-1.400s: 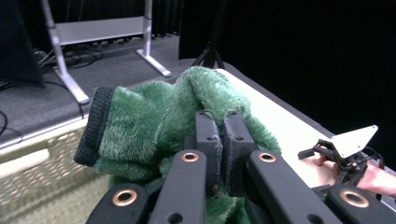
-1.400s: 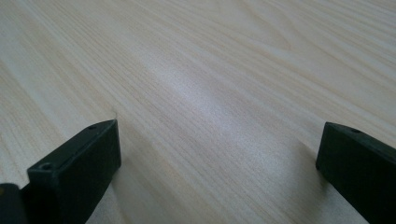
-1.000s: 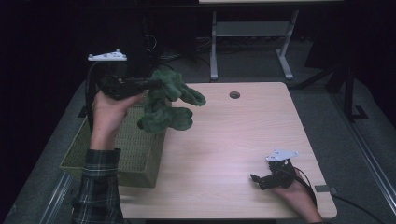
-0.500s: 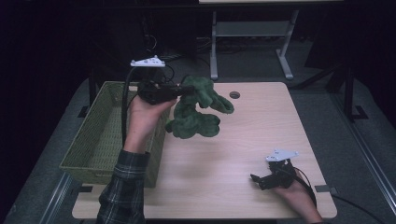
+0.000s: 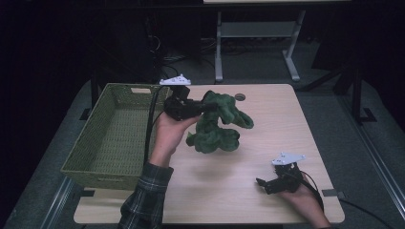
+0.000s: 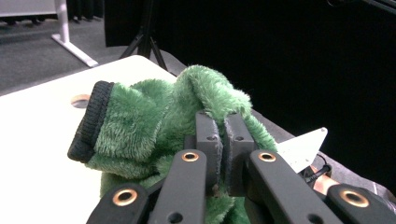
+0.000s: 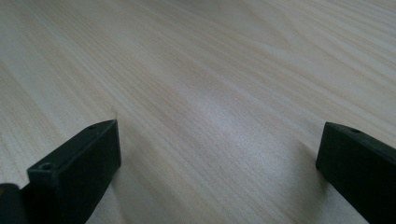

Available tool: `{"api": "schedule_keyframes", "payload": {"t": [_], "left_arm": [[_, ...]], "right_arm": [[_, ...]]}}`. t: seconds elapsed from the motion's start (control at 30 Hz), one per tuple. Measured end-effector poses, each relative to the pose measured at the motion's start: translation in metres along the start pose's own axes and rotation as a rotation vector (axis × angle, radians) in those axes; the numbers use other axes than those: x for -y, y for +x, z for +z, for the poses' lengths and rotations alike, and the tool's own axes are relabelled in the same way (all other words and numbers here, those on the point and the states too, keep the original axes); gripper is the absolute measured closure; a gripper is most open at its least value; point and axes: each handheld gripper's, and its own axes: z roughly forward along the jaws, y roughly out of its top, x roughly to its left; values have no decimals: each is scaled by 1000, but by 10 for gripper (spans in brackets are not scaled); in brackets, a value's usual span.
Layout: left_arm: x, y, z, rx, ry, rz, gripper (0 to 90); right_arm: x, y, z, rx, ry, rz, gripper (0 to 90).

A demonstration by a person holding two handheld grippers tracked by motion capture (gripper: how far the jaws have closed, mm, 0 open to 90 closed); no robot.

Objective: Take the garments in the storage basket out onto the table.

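Pale wood covers the counter (image 5: pixel 286 124), with a small round hole (image 5: pixel 239 97) near its far edge. A woven green basket (image 5: pixel 90 157) sits along its left side, its near corner past the counter's edge. Held above the counter, just right of the basket, hangs a green plush garment (image 5: pixel 217 125) with a black cuff (image 6: pixel 88 122) — the left tool (image 5: pixel 203 107) is clamped tight on its fleece. The fabric bunches, so its shape is hard to read. The right tool (image 5: pixel 261 182) rests near the front right corner, jaws wide apart — nothing between them.
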Motion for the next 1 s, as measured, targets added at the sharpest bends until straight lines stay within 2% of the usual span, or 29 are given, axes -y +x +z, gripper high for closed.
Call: {"api": "schedule_keyframes", "payload": {"t": [0.23, 0.37, 0.53, 0.63, 0.67, 0.8, 1.0], "left_arm": [[15, -7, 26, 8, 21, -2, 871], [26, -9, 41, 26, 32, -18, 871], [42, -13, 62, 49, 73, -26, 871], [50, -11, 72, 56, 91, -38, 871], [59, -9, 80, 63, 110, -55, 871], [75, -3, 93, 70, 145, -78, 871], [97, 10, 113, 51, 214, -105, 870]], "right_arm": [[0, 0, 0, -2, 0, -3, 0], [0, 0, 0, -5, -2, -7, 0], [0, 0, 0, -5, -1, -7, 0], [0, 1, 0, -5, -1, -7, 0], [0, 0, 0, -6, -4, -14, 0], [0, 0, 0, -7, -1, -13, 0], [0, 0, 0, -6, 0, -16, 0]]}}
